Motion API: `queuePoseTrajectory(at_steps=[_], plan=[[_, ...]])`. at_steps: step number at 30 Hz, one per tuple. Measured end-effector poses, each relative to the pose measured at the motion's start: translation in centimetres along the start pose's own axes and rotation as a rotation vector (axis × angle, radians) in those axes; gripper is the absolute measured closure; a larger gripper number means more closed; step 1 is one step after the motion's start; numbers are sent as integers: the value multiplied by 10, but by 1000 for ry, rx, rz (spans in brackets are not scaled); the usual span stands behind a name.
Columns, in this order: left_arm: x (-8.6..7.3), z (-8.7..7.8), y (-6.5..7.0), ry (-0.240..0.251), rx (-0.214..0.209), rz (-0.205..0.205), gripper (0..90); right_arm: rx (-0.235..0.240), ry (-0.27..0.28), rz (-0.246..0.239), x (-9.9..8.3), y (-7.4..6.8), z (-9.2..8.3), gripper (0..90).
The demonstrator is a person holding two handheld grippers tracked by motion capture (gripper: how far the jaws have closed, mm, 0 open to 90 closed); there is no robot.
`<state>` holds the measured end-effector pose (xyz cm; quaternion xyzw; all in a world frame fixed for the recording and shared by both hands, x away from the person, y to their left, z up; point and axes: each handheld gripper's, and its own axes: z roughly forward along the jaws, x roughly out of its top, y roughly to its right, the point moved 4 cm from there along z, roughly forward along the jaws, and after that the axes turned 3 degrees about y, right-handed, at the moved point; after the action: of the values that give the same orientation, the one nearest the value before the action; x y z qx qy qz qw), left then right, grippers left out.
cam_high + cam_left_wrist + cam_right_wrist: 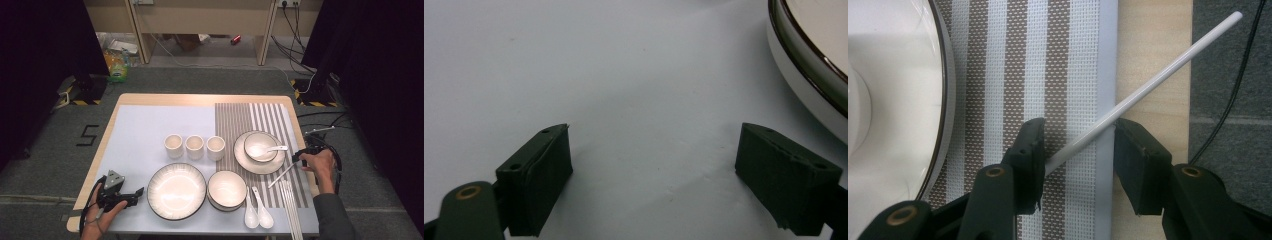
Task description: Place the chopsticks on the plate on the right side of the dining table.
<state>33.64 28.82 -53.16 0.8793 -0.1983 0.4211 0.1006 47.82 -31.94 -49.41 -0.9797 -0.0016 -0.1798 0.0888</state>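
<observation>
White chopstick (1128, 97) lies slantwise between the right hand-held gripper (1078, 150) jaws, both pads touching it in a pinch, its long axis running from the striped mat (1068, 60) out over the bench (1153, 55) edge. Left hand-held gripper (654, 175) rests spread wide.

The high view looked forward and down over the whole table (95, 165). Each gripper view sat close above the mat, sharing a plate (809, 85) rim with it.
</observation>
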Motion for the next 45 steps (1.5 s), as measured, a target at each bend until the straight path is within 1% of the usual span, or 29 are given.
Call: queuePoseTrajectory(at_steps=[3, 8, 10, 14, 15, 17, 18, 19, 20, 21, 22, 25, 27, 28, 33, 37, 39, 41, 42, 43, 45], plan=[[0, 0, 0, 0, 0, 0, 138, -7, 5, -5, 1, 1, 0, 591], [0, 0, 0, 0, 0, 0, 138, -11, 10, 5, 5, 1, -2, 609], [0, 0, 0, 0, 0, 0, 138, -5, 19, 17, 5, 1, -2, 612], [0, 0, 0, 0, 0, 0, 138, 2, 11, 11, 4, -1, -4, 563], [0, 0, 0, -1, 0, 0, 137, 2, 16, 8, 5, -1, -4, 563], [0, 0, 0, 0, 1, 0, 138, -8, 3, -7, 4, -4, -6, 563], [0, 0, 0, 0, 1, 1, 138, -6, -2, -2, 3, -7, -7, 564], [0, 0, 0, 0, 1, 1, 138, 1, 2, -19, 2, -8, -7, 568], [0, 0, 0, 0, 1, 1, 138, 3, -16, -15, -1, -12, -6, 573], [0, 0, 0, 0, 1, 1, 138, 3, -31, -22, -4, -14, -5, 568], [0, 0, 0, 0, 1, 2, 138, 1, -30, -25, -5, -17, -6, 598], [0, 0, 0, 1, 1, 2, 138, -10, -52, -44, -8, -22, -9, 620], [0, 0, 0, 0, 1, 2, 138, -20, -69, -39, -10, -22, -10, 634], [0, 0, 0, 0, 1, 1, 138, -18, -70, -40, -10, -23, -10, 636], [0, 0, 0, 0, 0, 1, 138, -13, -82, -21, -10, -26, -7, 599], [0, 0, 0, 0, 0, 0, 138, -29, -94, -17, -9, -27, -6, 611], [0, 0, 0, 0, 0, 1, 138, -34, -96, -28, -8, -26, -6, 620], [0, 0, 0, 0, 0, 1, 138, -39, -109, 2, -7, -27, -6, 624], [0, 0, 0, 0, 0, 1, 138, -44, -112, 7, -7, -28, -6, 625], [0, 0, 0, 0, 0, 1, 138, -47, -112, -4, -6, -27, -5, 627], [0, 0, 0, 0, 1, 1, 138, -50, -122, 16, -5, -27, -5, 634]])
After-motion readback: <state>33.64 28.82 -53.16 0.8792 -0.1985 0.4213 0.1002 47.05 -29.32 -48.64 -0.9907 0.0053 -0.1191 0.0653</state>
